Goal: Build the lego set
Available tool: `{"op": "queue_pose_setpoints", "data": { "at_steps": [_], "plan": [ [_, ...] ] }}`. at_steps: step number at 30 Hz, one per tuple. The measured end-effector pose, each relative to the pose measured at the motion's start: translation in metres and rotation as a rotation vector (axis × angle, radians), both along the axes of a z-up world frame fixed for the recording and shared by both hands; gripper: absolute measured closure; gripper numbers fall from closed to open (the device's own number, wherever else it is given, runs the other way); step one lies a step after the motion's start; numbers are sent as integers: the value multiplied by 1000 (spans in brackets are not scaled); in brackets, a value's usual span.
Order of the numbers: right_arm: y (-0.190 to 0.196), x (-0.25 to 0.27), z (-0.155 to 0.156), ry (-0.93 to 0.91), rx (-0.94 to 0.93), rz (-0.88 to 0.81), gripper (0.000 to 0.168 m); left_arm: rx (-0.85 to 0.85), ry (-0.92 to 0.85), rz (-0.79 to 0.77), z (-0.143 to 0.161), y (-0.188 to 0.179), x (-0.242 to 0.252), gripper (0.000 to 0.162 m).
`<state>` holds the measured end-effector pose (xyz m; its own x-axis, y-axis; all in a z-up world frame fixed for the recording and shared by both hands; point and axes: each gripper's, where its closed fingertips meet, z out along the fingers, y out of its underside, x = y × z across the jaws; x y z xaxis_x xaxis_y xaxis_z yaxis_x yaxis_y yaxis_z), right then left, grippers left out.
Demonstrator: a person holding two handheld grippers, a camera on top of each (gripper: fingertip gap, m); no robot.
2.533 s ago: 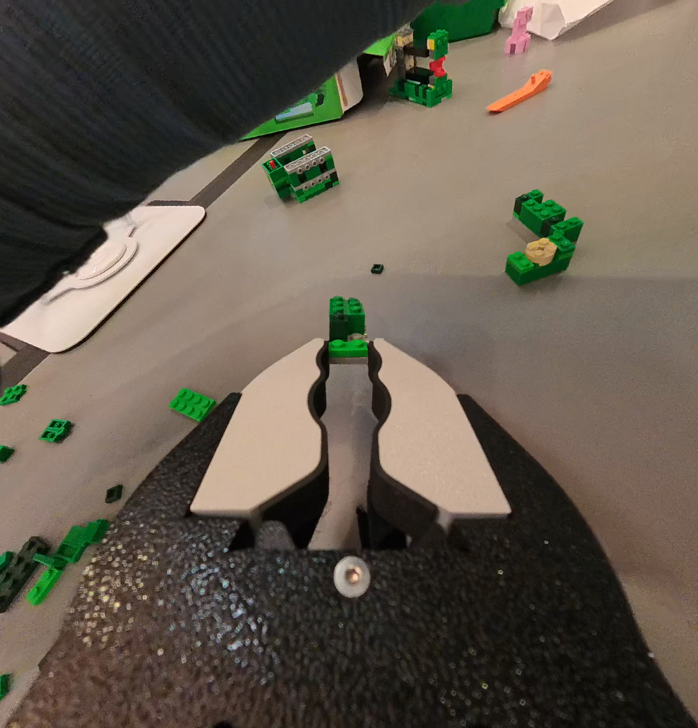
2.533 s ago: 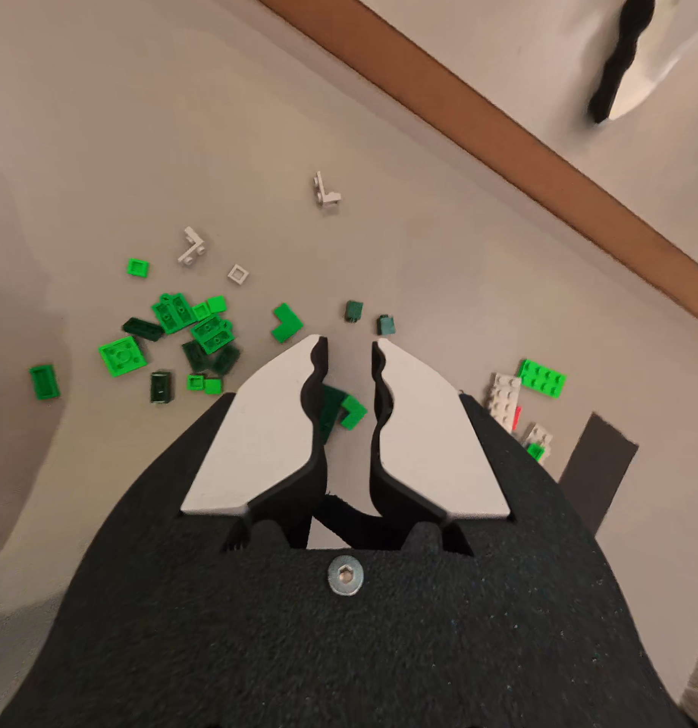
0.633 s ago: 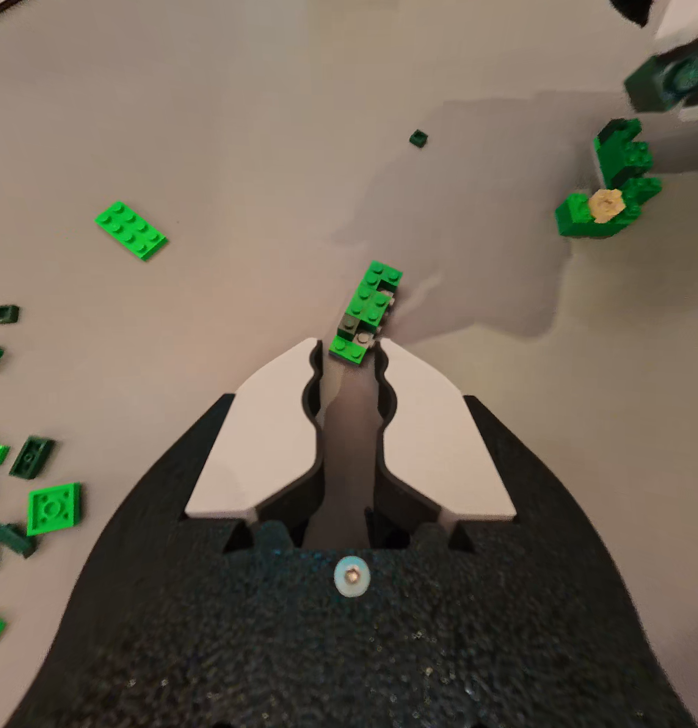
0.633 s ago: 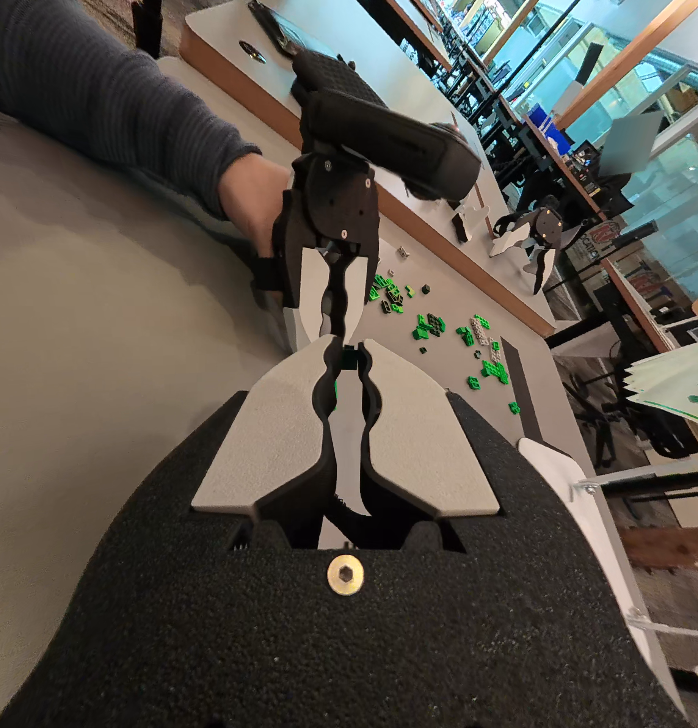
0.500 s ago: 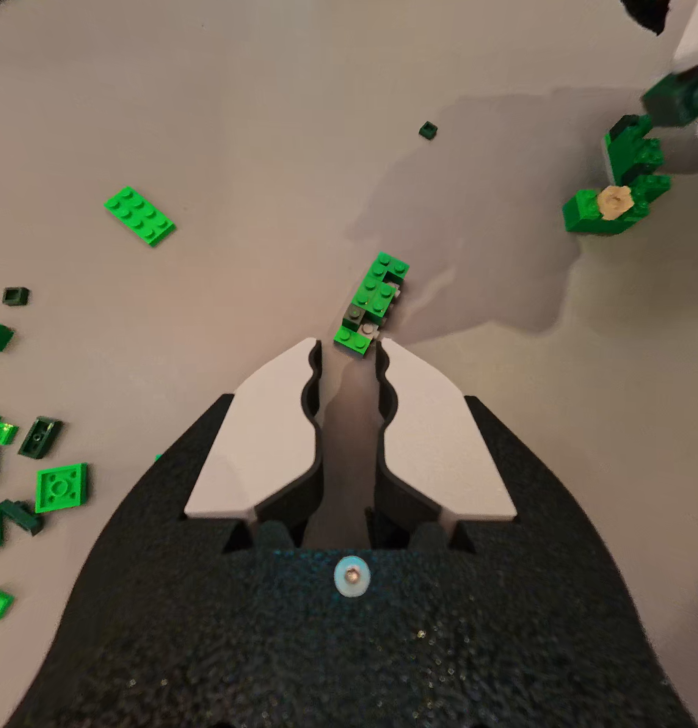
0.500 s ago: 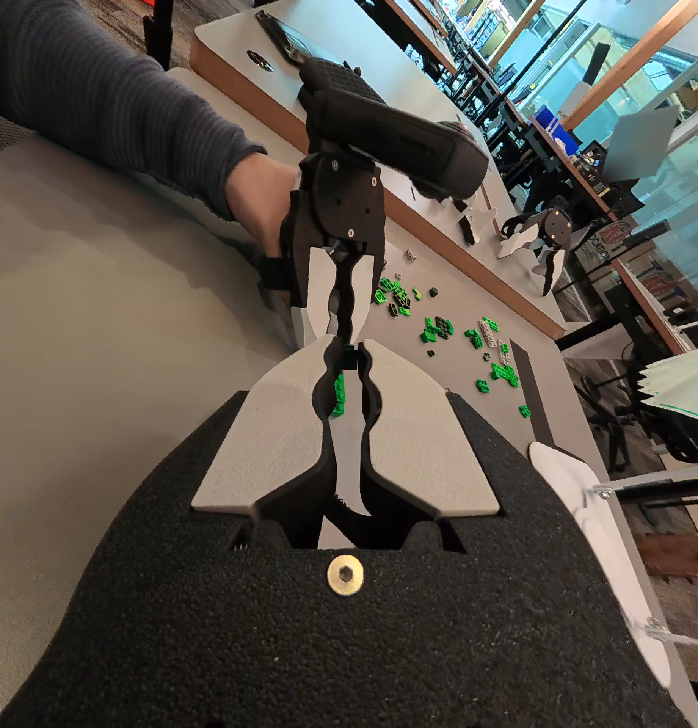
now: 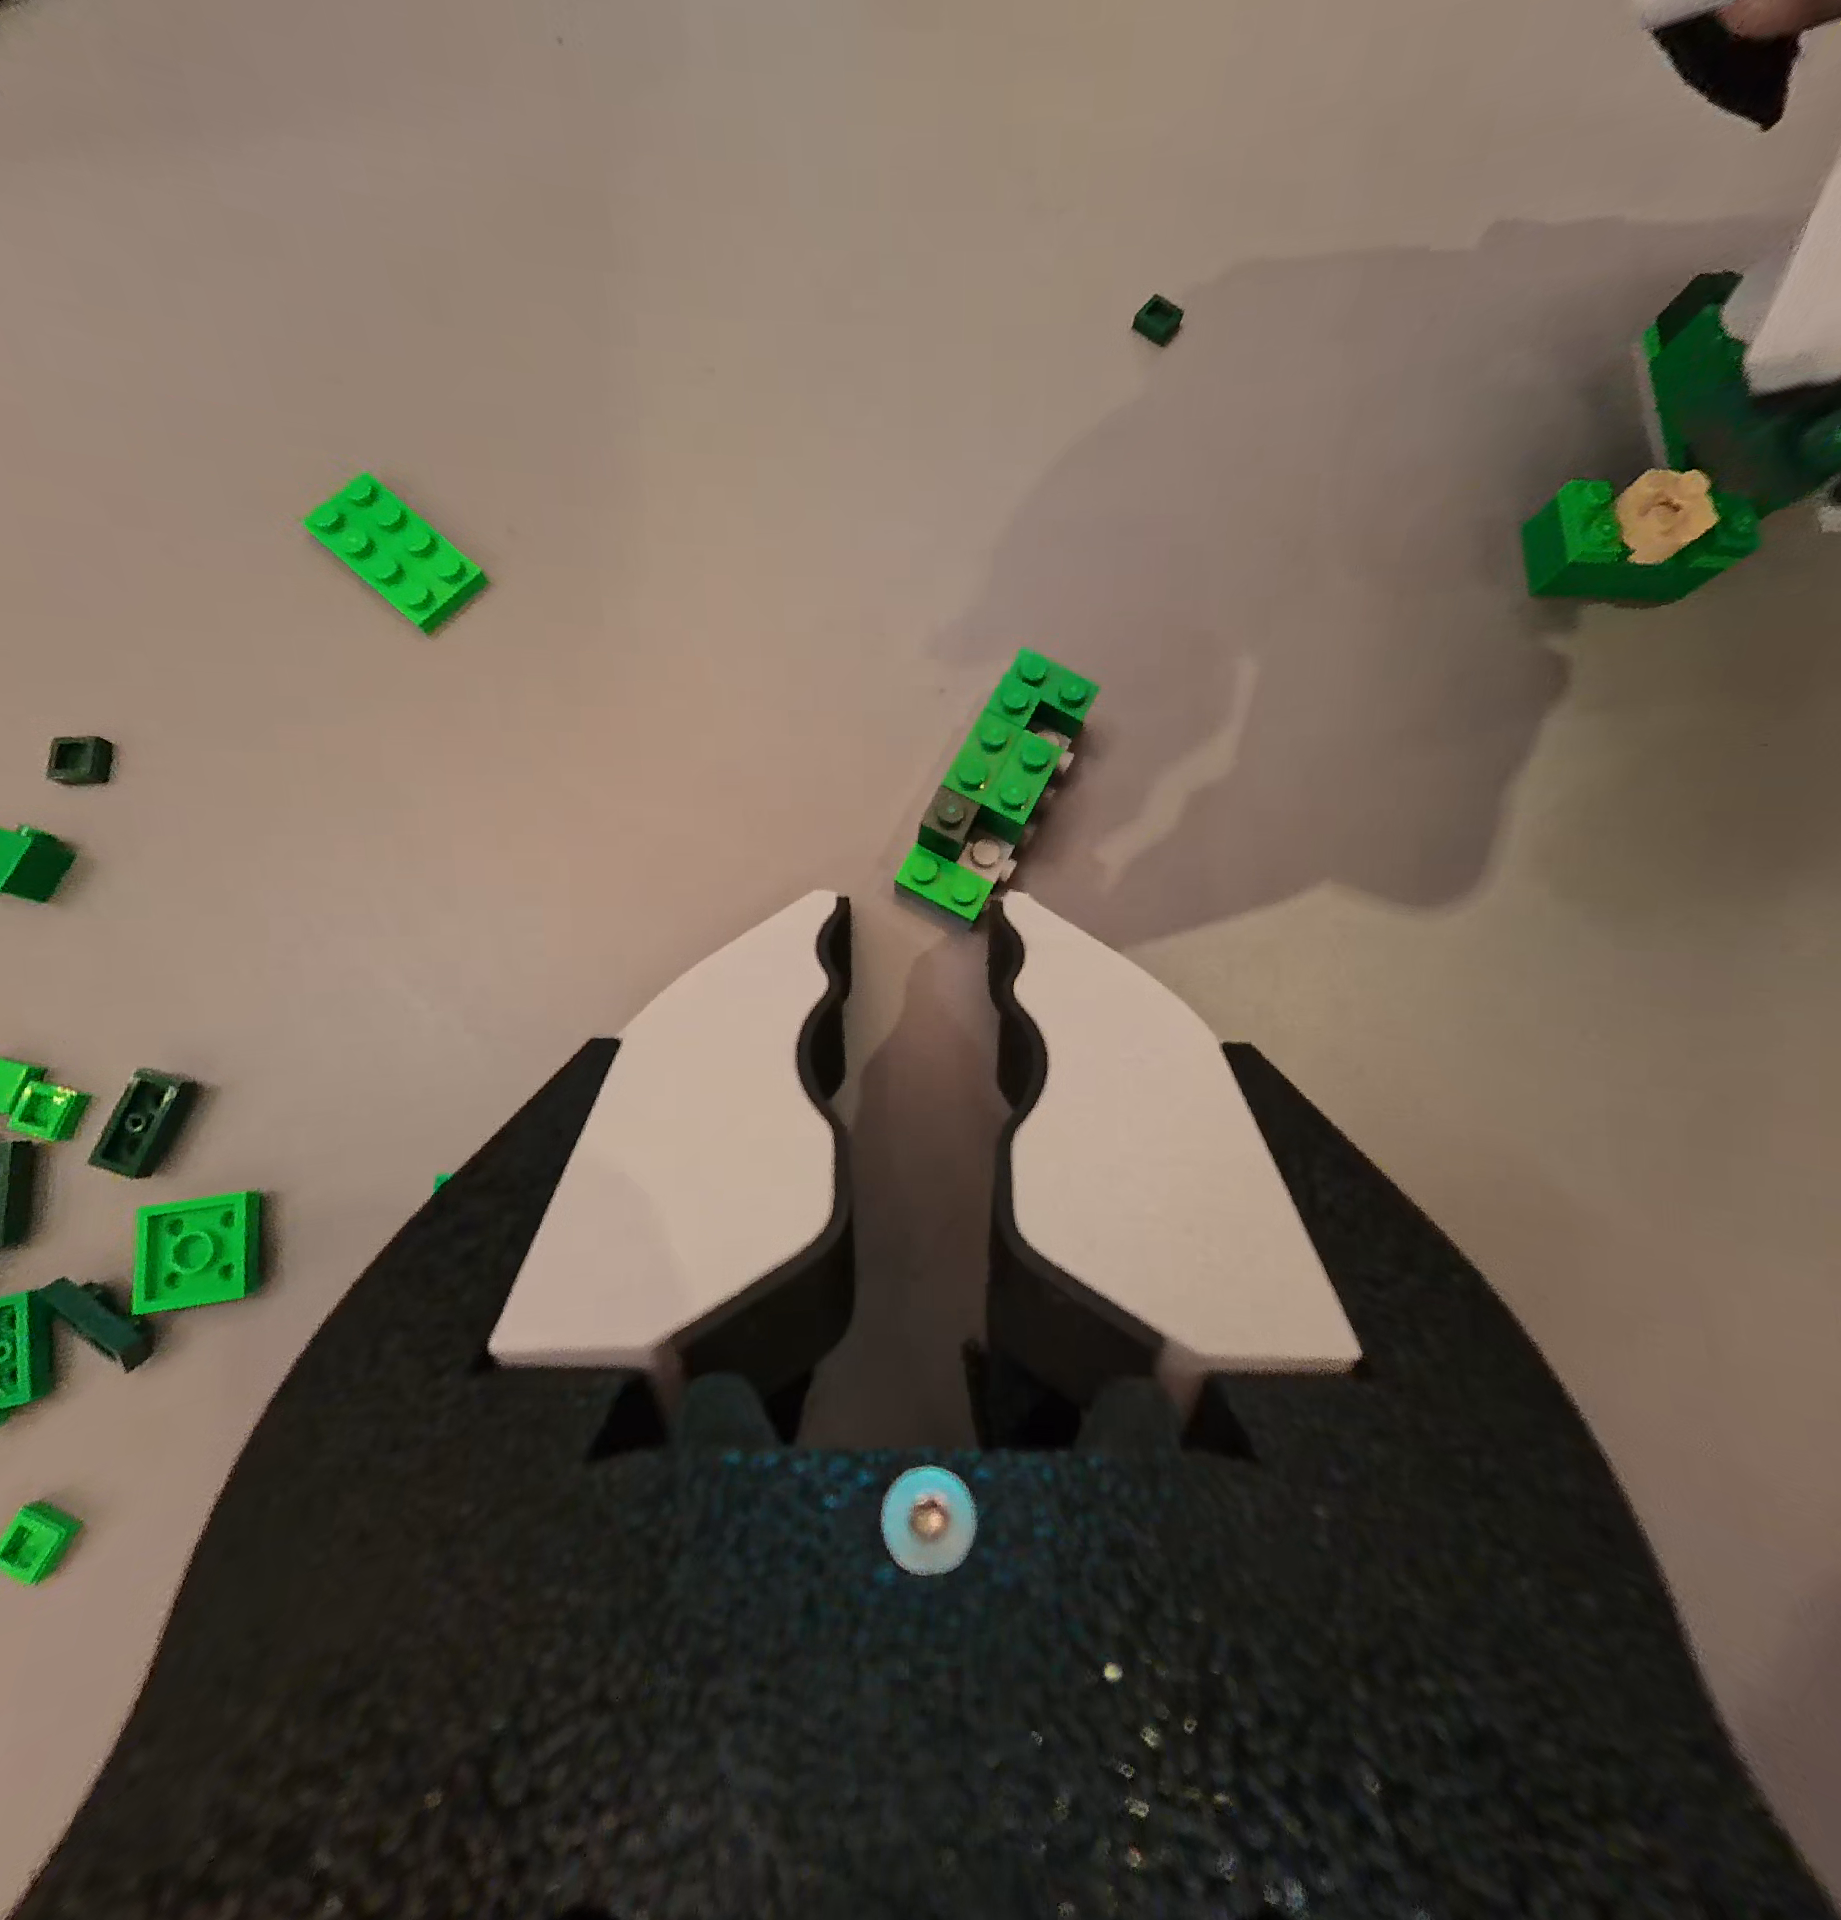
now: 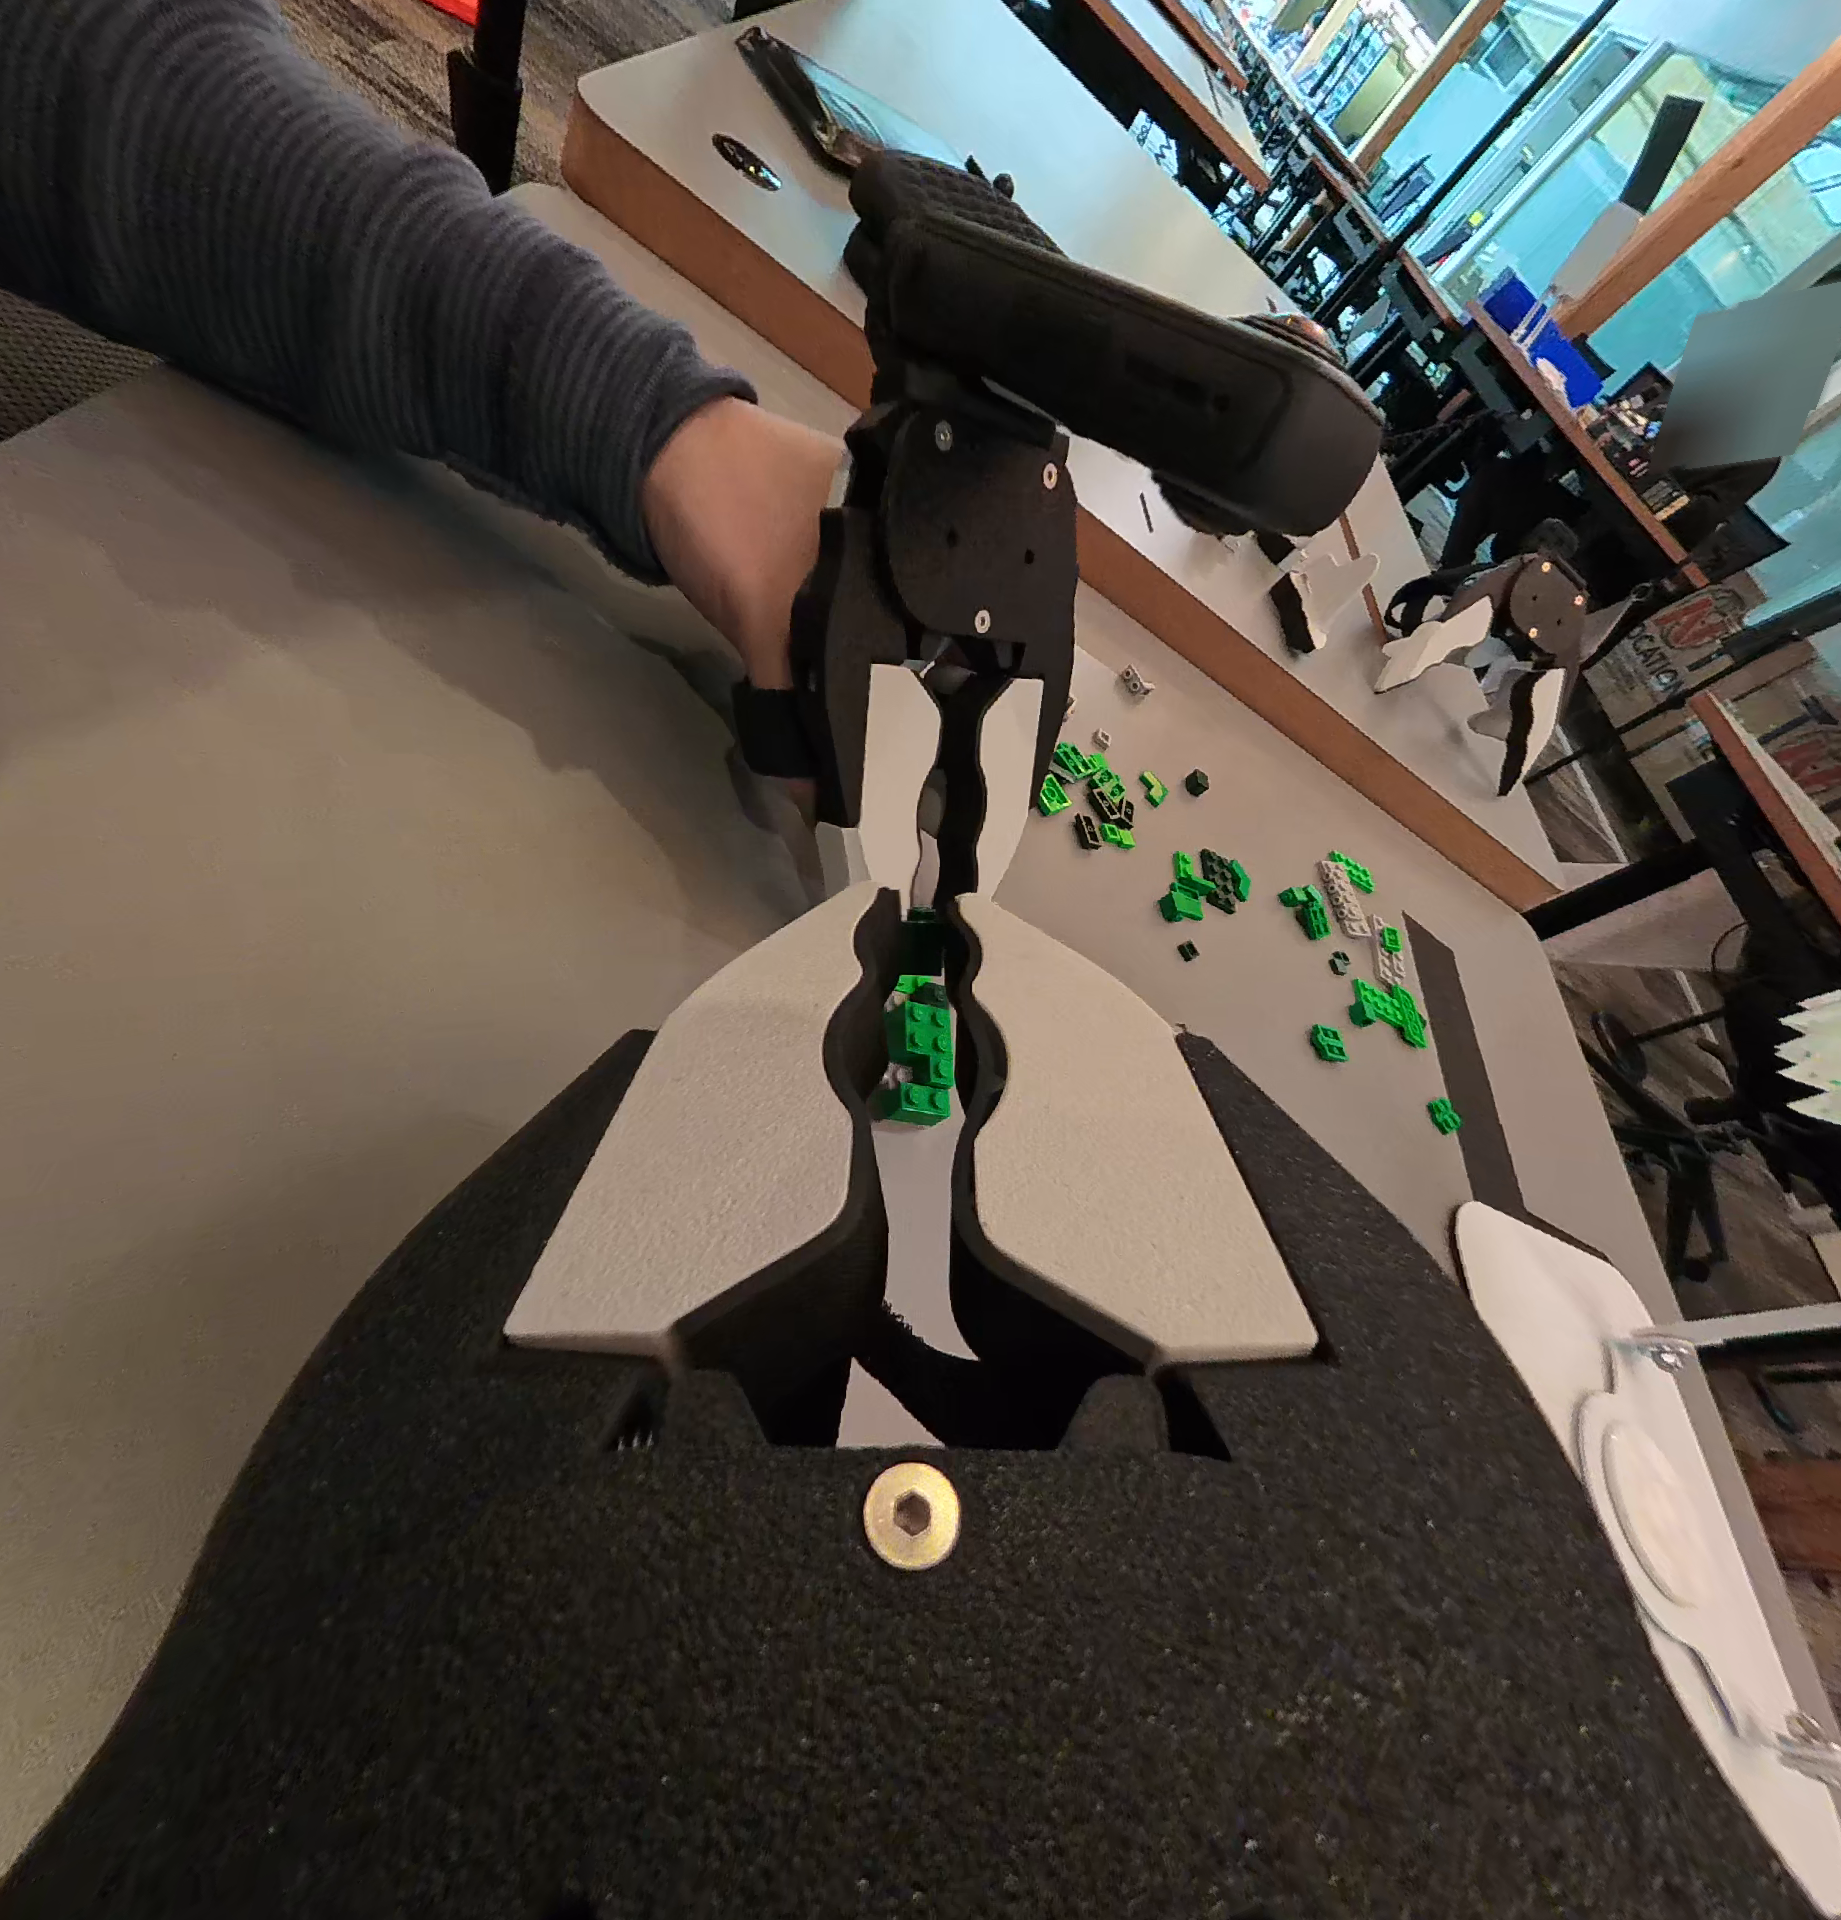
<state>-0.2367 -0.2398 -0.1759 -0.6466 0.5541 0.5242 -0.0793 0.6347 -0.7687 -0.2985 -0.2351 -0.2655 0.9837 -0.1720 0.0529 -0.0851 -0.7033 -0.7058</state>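
Observation:
My left gripper [image 7: 916, 909] is open and empty, its tips just short of a small green and grey lego assembly [image 7: 989, 790] lying flat on the grey table. A second green assembly with a tan flower piece [image 7: 1643, 530] stands at the right. My right gripper [image 8: 918, 914] is shut on a small dark green piece [image 8: 921, 935]. In the left wrist view that piece [image 7: 1830, 442] is against the top of the flower assembly, under a white finger [image 7: 1820, 281]. The small assembly [image 8: 921, 1049] shows through the right gripper's gap, with the left gripper [image 8: 937, 878] behind it.
Loose green plates lie to the left: a 2x4 plate [image 7: 396, 566], a pile [image 7: 64, 1247] and one dark stud piece [image 7: 1157, 317]. More loose pieces [image 8: 1207, 883], a black strip [image 8: 1456, 1039] and a white pad [image 8: 1643, 1455] lie toward the table's far edge. A sleeved arm [image 8: 376, 312] holds the left gripper. About 11 centimetres separates my left fingertips from my right.
The left gripper has let go of the small assembly and drawn back slightly. The right gripper left the loose pile, shut on a dark green piece, and lowered it onto the flower assembly.

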Motion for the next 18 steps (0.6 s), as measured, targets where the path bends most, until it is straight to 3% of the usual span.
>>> {"op": "queue_pose_setpoints", "data": {
  "at_steps": [12, 14, 16, 18],
  "plan": [
    [-2, -3, 1, 13, -3, -16, 161, 14, 0, 35, 4, -3, -5, 133],
    [5, -8, 5, 43, 10, -86, 161, 188, -3, 71, 33, 1, -4, 138],
    [12, -14, 13, 82, 40, -178, 161, 415, -143, 67, 78, 2, 10, 142],
    [14, -16, 21, 139, 94, -232, 161, 507, -282, 56, 104, -2, 19, 145]
  ]
}}
